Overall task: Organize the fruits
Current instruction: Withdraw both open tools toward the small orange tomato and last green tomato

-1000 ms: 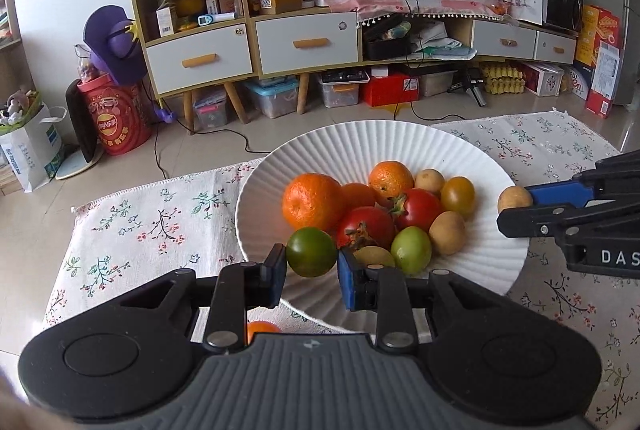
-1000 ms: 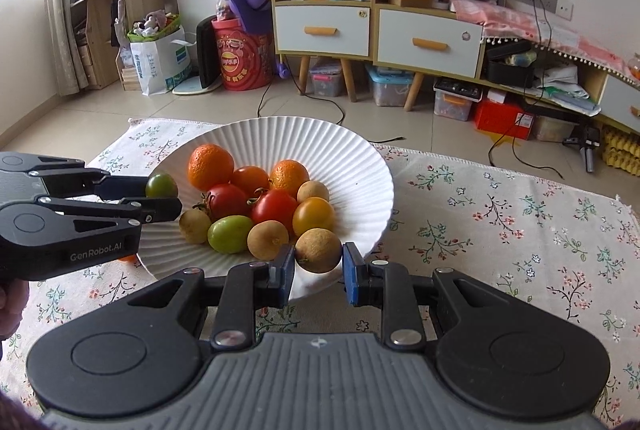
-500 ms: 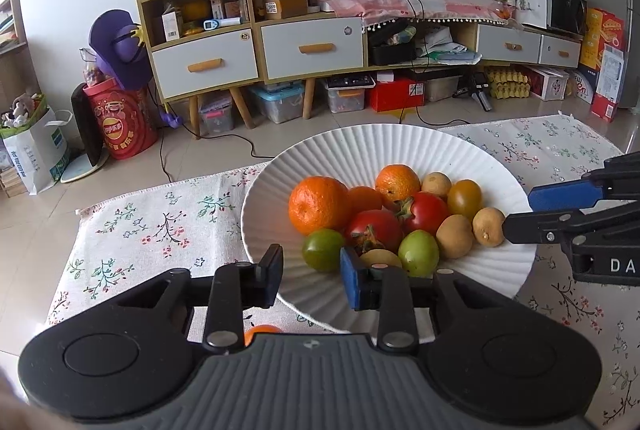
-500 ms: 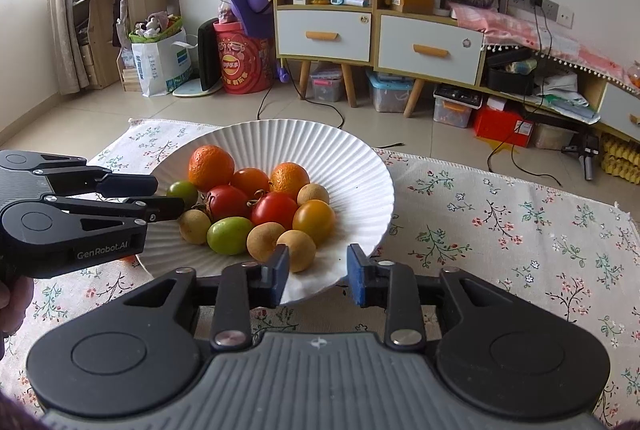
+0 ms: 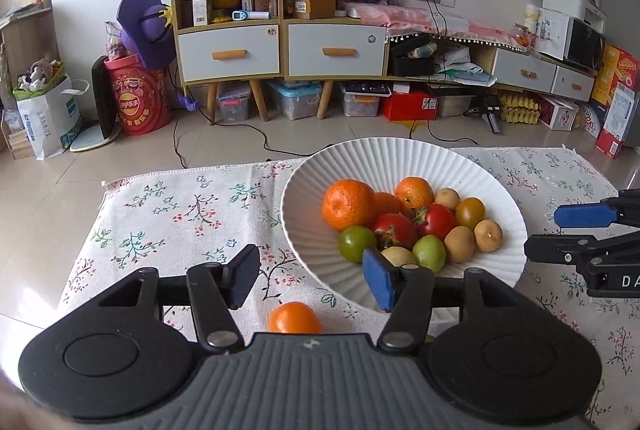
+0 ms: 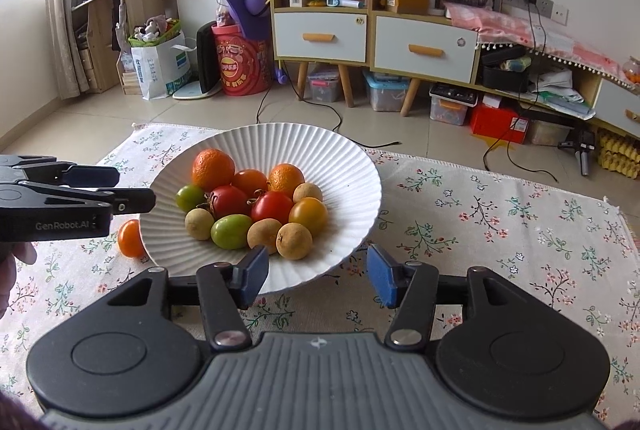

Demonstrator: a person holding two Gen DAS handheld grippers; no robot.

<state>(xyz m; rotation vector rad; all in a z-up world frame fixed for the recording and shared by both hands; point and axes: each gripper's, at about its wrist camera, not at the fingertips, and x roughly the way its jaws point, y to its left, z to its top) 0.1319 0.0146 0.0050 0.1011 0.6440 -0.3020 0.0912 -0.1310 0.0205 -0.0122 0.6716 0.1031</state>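
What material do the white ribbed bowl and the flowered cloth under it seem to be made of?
White ribbed bowl: probably glazed ceramic, maybe melamine; the fluted wall is stiff, with a soft sheen and a thin even rim. Flowered cloth: woven cotton or linen, matte; it lies in slight ripples, and a rough hemmed edge shows in the left wrist view.

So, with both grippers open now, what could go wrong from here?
1. The left hand-held gripper sits open above the orange tomato on the cloth; a careless close may push it so it rolls off.
2. The tomato lies close to the white plate, so reaching for it may bump the rim.
3. The brown fruit near the plate's front edge could roll out.
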